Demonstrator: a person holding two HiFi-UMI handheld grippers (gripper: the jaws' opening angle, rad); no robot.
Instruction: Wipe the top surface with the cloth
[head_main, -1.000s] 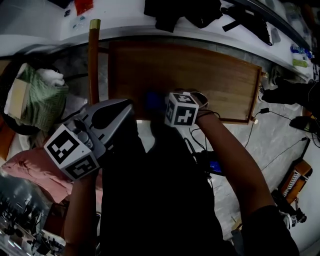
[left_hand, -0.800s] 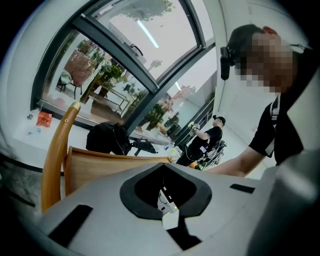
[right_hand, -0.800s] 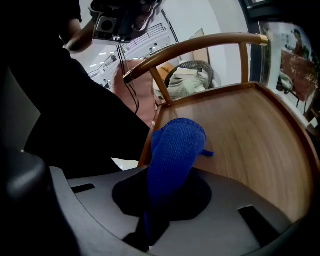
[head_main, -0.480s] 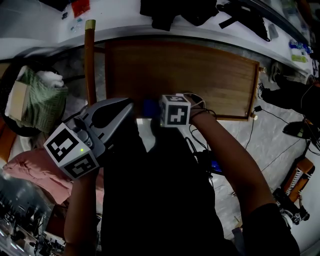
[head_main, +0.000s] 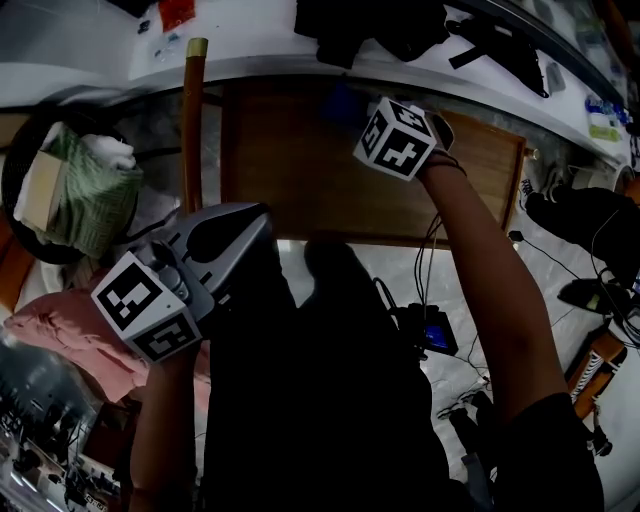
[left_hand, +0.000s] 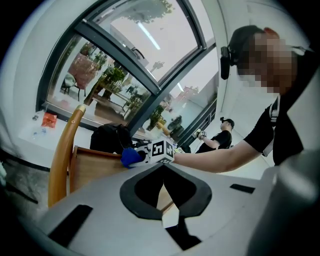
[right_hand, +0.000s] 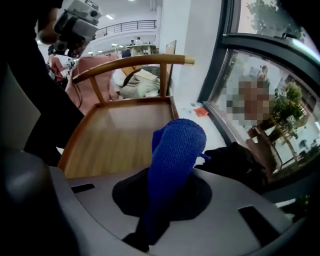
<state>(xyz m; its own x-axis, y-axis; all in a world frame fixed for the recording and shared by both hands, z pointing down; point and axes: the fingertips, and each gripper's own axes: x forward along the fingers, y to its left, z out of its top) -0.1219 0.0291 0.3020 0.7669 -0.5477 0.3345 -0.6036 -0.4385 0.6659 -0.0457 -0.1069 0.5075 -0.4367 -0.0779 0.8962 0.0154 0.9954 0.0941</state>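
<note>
Cloth (right_hand: 177, 150) is clamped in right hand-held gripper (right_hand: 161, 217).

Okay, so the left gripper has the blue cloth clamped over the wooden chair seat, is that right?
Not quite. The blue cloth is clamped in the right gripper, not the left, over the wooden chair seat; the right gripper view shows it. The left gripper is shut on nothing.
</note>
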